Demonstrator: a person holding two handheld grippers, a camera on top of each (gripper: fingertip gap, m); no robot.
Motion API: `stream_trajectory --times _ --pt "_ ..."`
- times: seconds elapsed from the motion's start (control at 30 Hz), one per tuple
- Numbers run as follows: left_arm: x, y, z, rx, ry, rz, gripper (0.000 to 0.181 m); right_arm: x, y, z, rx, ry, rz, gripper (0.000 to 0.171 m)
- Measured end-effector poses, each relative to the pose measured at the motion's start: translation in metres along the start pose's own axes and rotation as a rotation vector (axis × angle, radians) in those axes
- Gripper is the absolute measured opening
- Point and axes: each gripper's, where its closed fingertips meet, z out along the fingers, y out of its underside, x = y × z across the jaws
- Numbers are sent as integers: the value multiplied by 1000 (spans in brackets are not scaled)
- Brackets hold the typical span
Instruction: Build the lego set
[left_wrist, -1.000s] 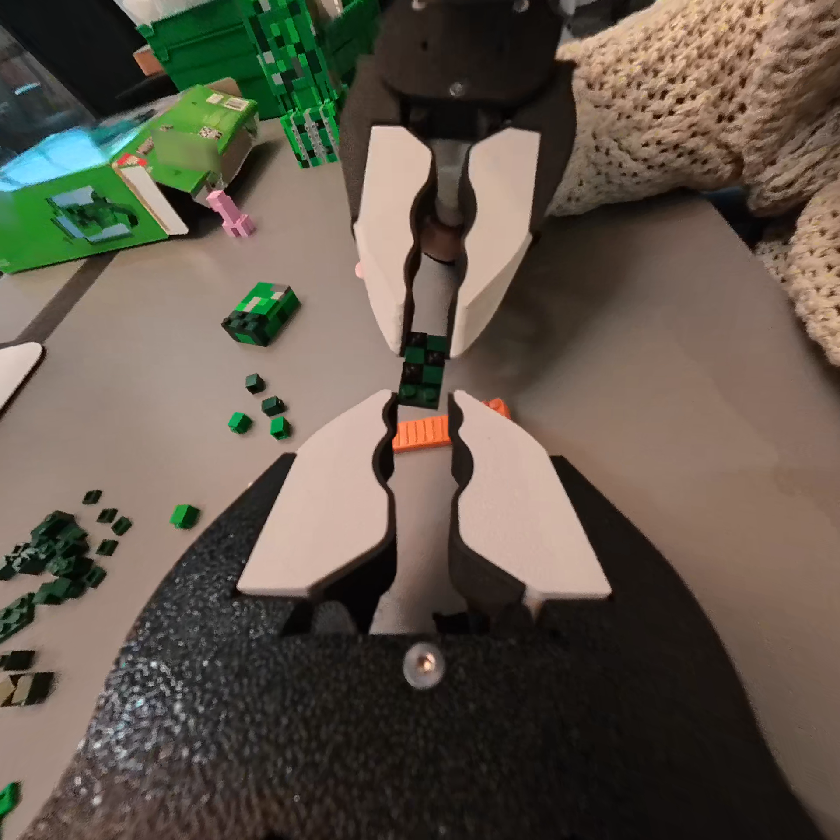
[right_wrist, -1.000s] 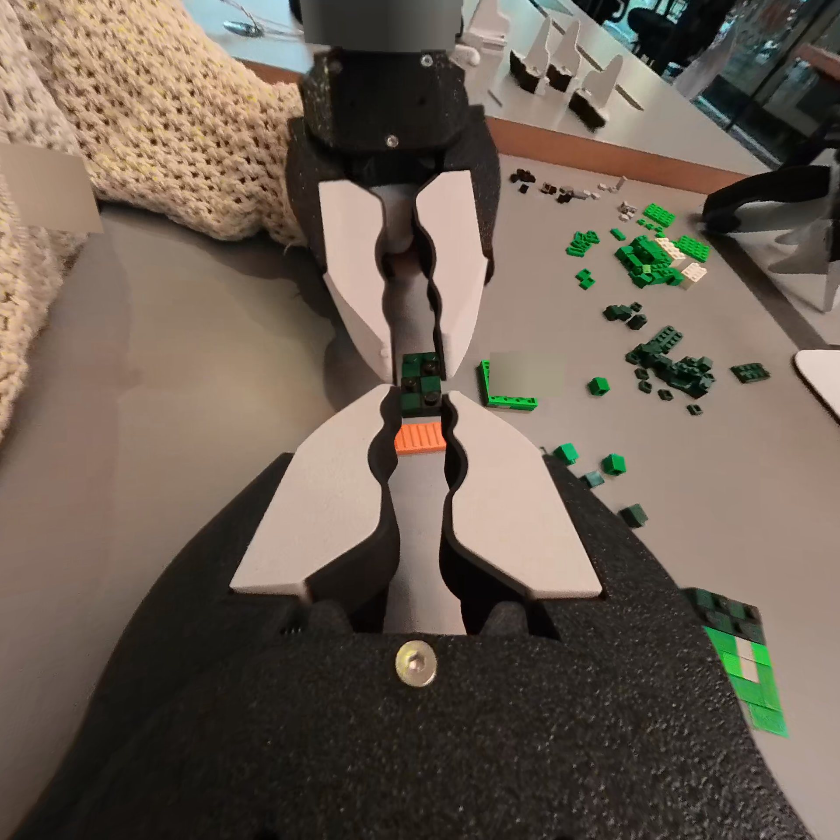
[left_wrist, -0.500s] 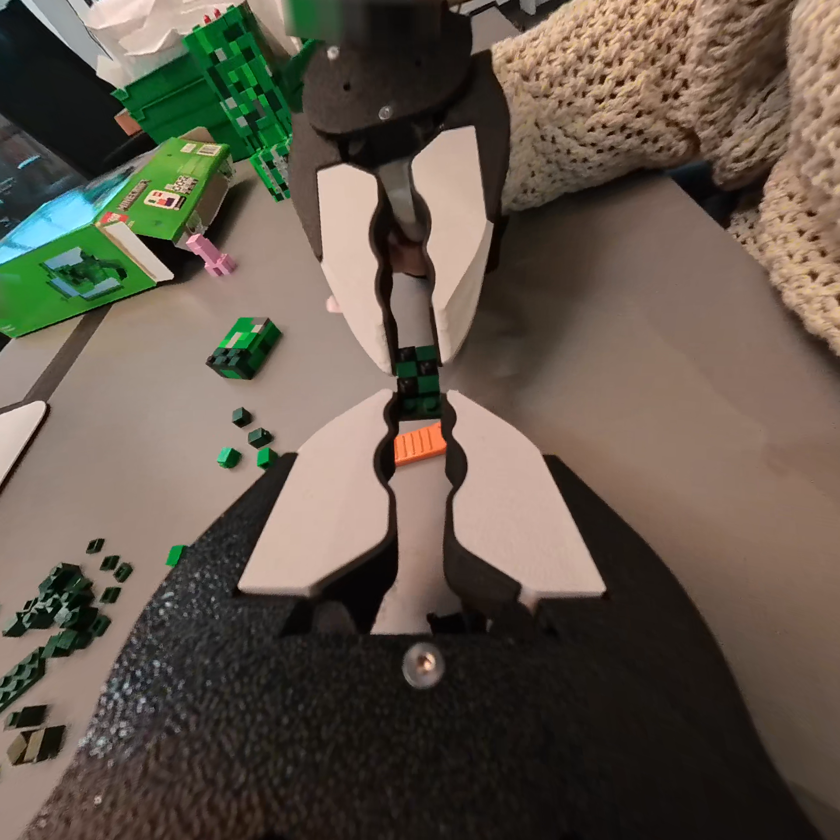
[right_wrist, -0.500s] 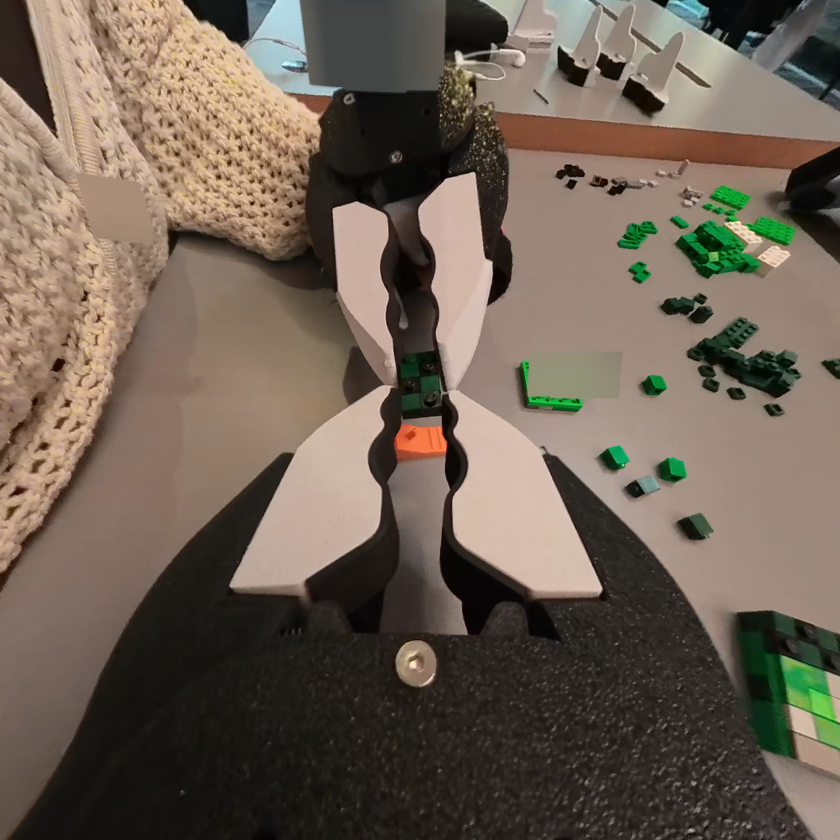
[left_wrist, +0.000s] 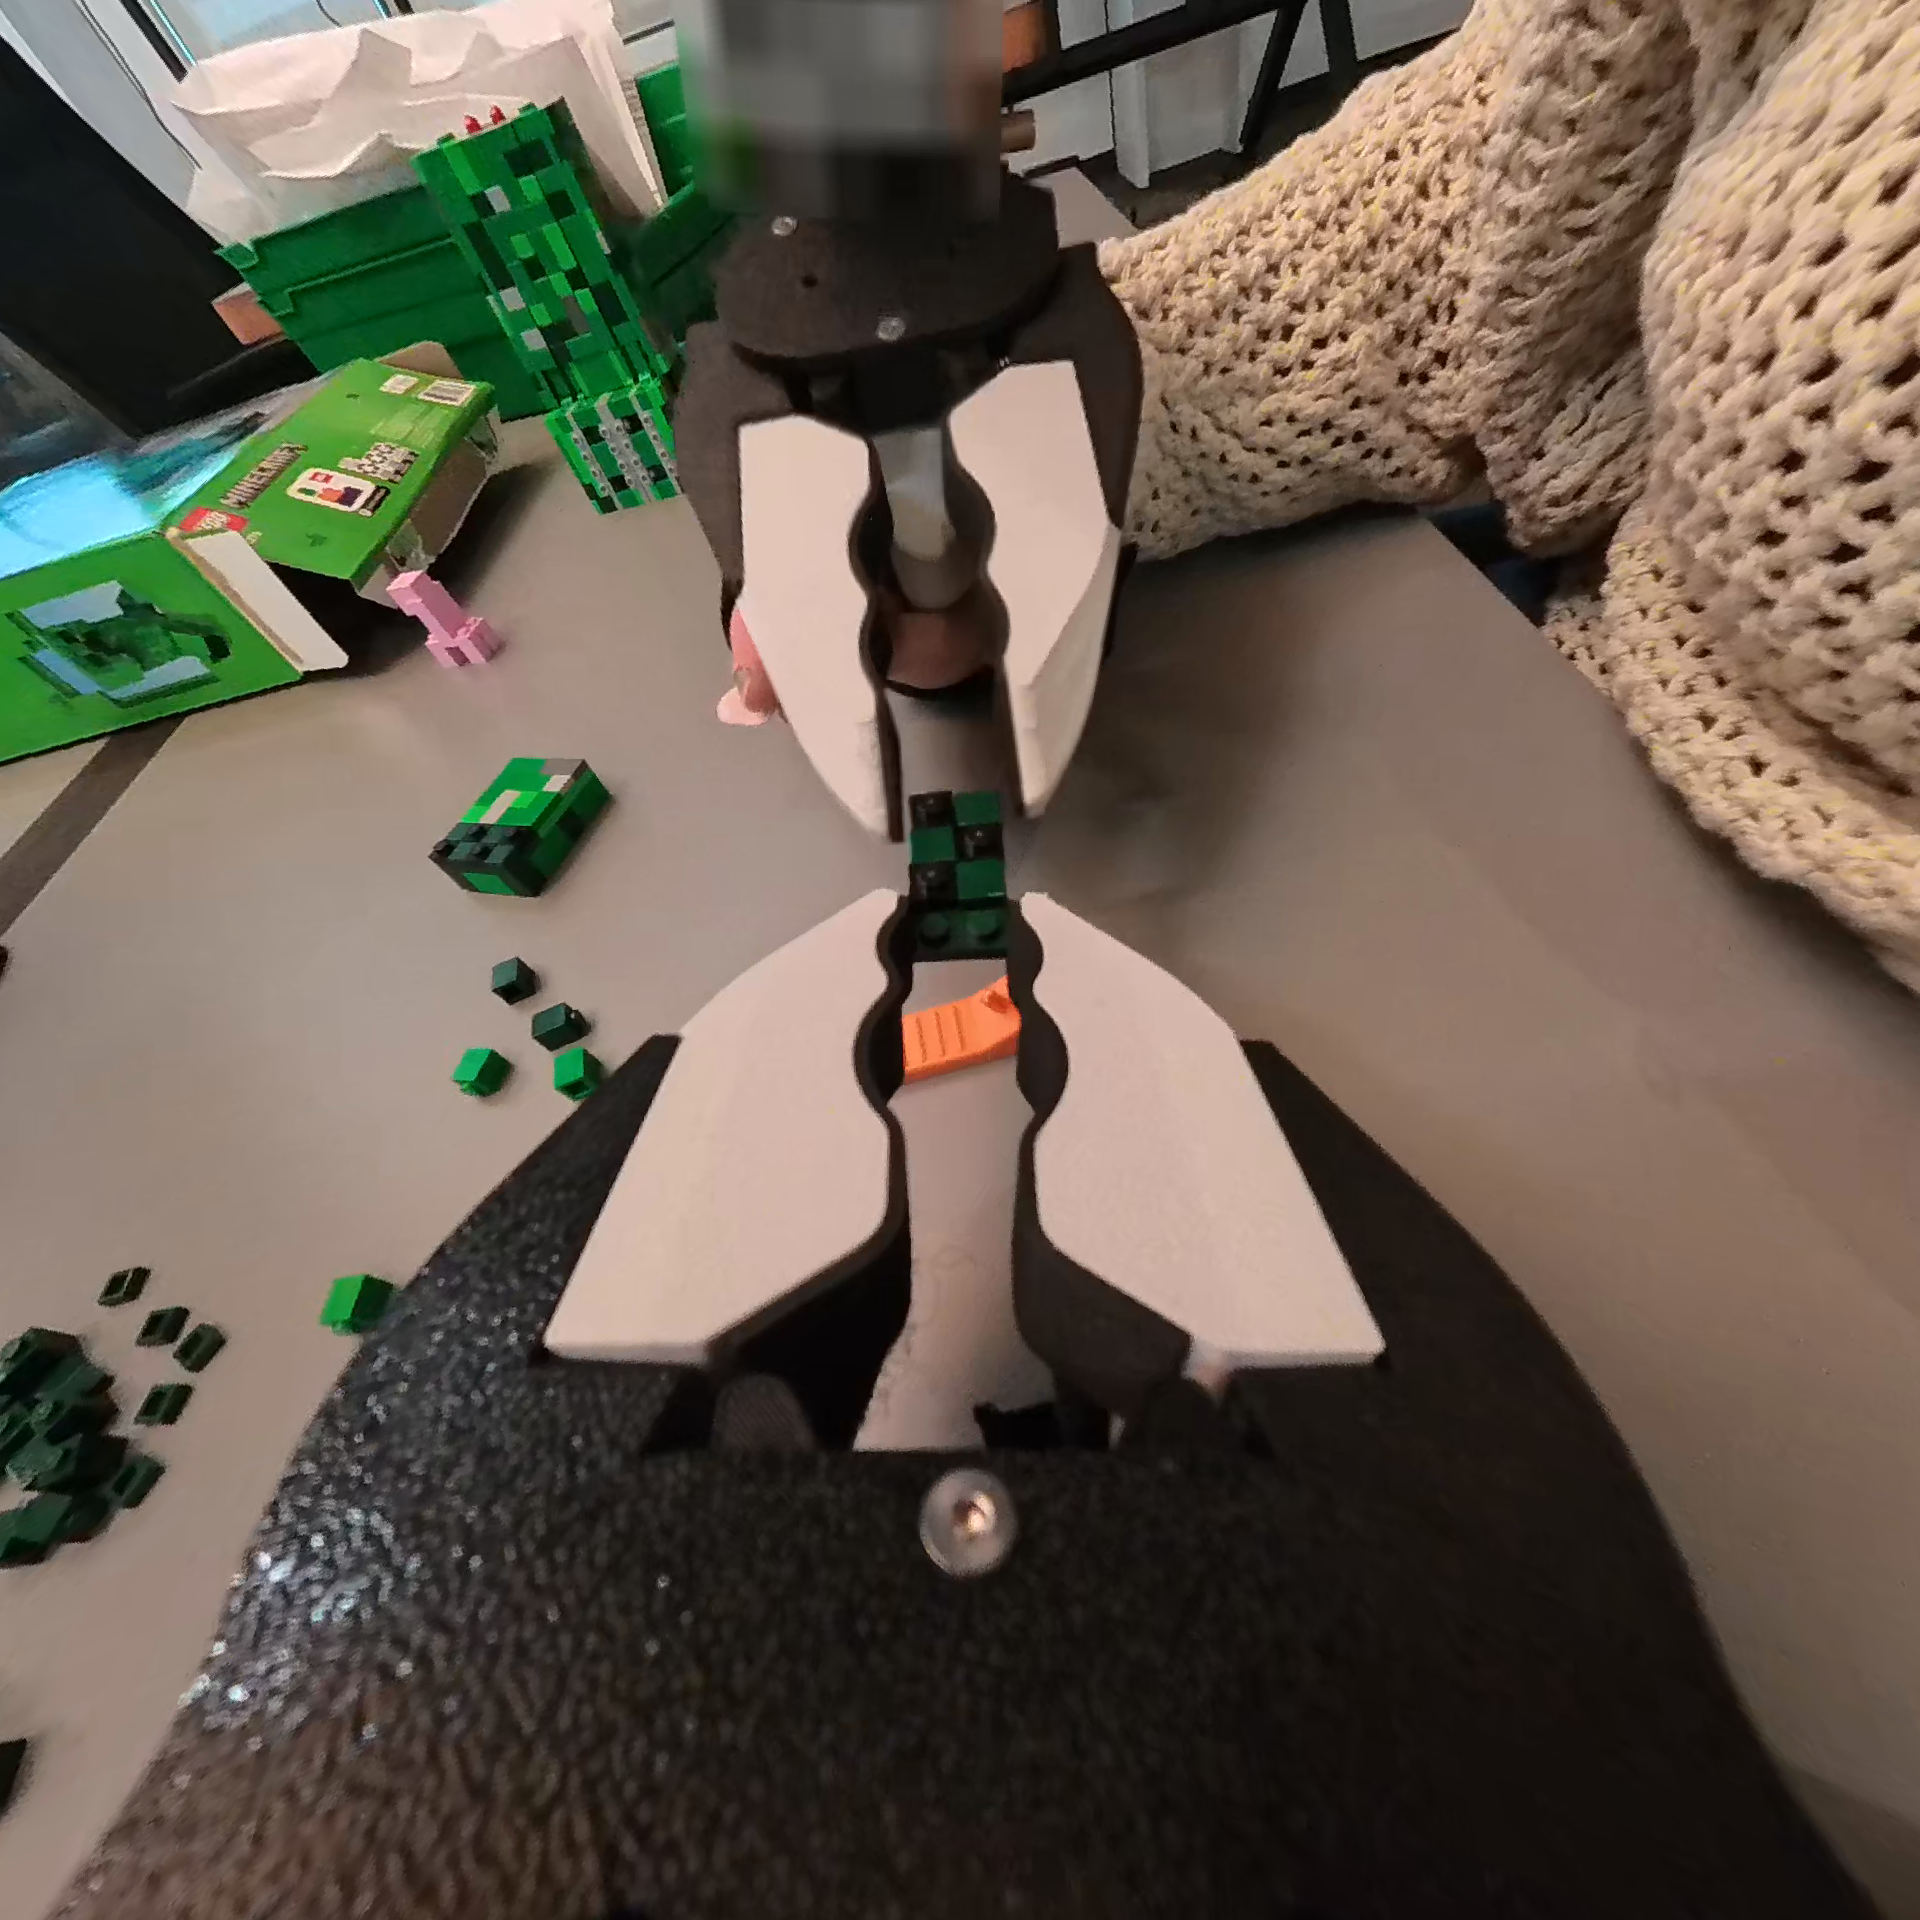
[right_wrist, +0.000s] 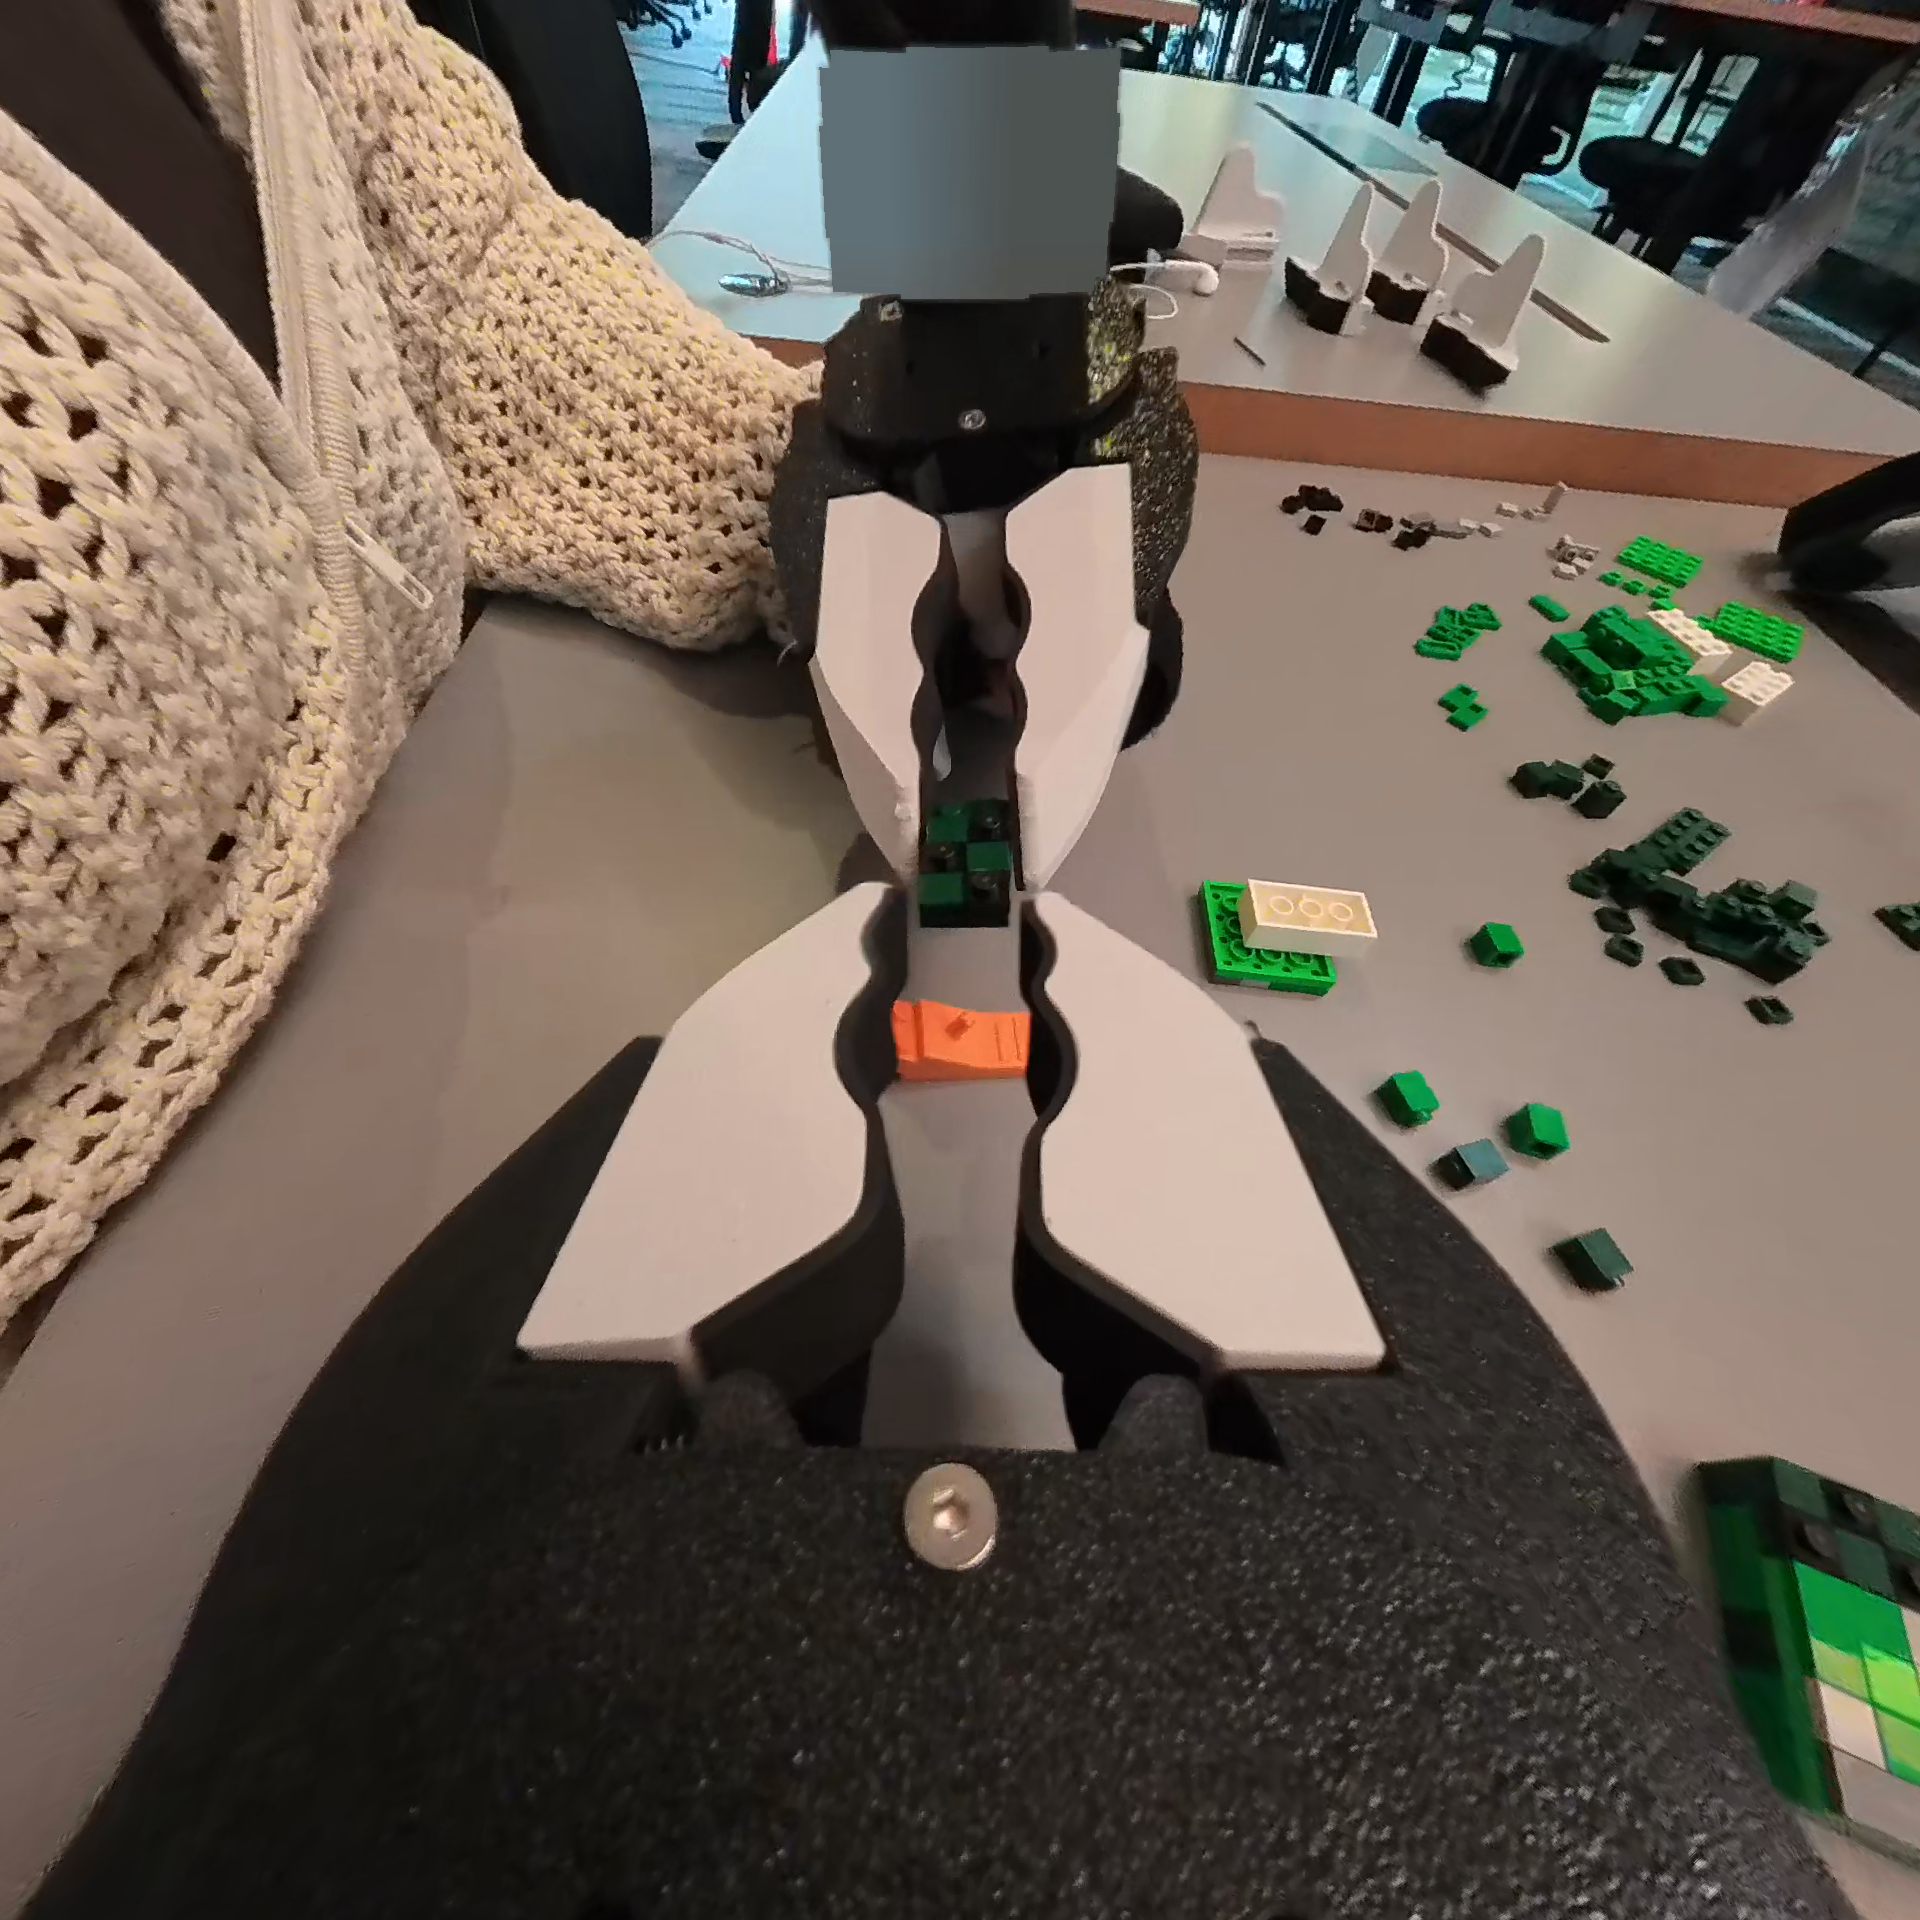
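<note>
A small dark green, green and black brick assembly (left_wrist: 958, 868) is held in the air between my two grippers, which face each other tip to tip. My left gripper (left_wrist: 961, 920) is shut on its near end. My right gripper (left_wrist: 951, 821) is shut on its far end. In the right wrist view the same assembly (right_wrist: 966, 868) sits between my right gripper (right_wrist: 961, 906) and the left gripper (right_wrist: 968, 831) opposite. An orange brick separator (left_wrist: 956, 1039) lies on the grey table below the fingers; it also shows in the right wrist view (right_wrist: 961, 1039).
A tall green creeper model (left_wrist: 540, 260), a green box (left_wrist: 156, 592), a pink figure (left_wrist: 447, 623) and a small green block (left_wrist: 520, 826) stand at the left. Loose green bricks (right_wrist: 1642, 665), a green plate with a white brick (right_wrist: 1273, 940) and a green checked build (right_wrist: 1829, 1642) lie at the right. Knitted sleeves (left_wrist: 1455, 312) are close by. My left and right fingertips are right by each other. From the left gripper's tips to the orange brick separator (left_wrist: 956, 1039) is close to 4 centimetres.
Both grippers have risen and tilted together with the assembly held between them. The table and the orange separator now sit lower and farther from the fingertips. Neither grip has changed.
</note>
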Motion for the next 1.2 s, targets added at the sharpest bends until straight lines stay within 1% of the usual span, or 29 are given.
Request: stream_trajectory --times 0.03,0.07,0.1,0.2,0.27,0.37,0.43,0.63,0.7,0.77,0.8,0.9,1.0,1.07,1.13,1.2 --pt "0 0 0 2 2 -2 17 0 1 1 -6 -1 -4 23" --pt "0 0 0 2 4 -3 16 -1 1 1 -6 -4 -7 23" --pt "0 0 0 3 6 -3 16 -1 -1 1 2 -1 -10 16" --pt "0 -2 -1 11 4 -9 16 0 -3 2 15 16 -31 16" --pt "0 -2 -1 13 10 -13 17 0 -6 3 31 21 -28 22" --pt "2 -1 1 0 13 0 17 -1 -7 5 30 13 -35 23" --pt "3 -1 1 -4 14 5 17 -2 -7 6 27 11 -39 14" --pt "3 0 1 -11 10 9 16 -1 -6 6 17 8 -9 13" --pt "3 -1 1 -6 16 5 16 -2 -6 6 21 13 -23 14" --pt "2 -1 0 -4 10 3 16 -4 -7 7 23 -2 -24 21" --pt "2 -1 0 -2 12 0 16 -5 -7 7 23 -2 -37 22" --pt "3 -1 0 -4 15 2 16 -2 -5 8 6 30 -85 16" --pt "3 -1 -1 1 14 -2 16 -2 -5 8 0 36 -105 16" --pt "3 -2 -2 8 17 -6 16 -1 -6 8 -4 43 -112 17" --pt "4 -2 -2 10 20 0 16 0 -6 8 -9 51 -114 23" --pt "4 -3 -3 15 20 5 16 0 -7 7 -4 39 -107 23"
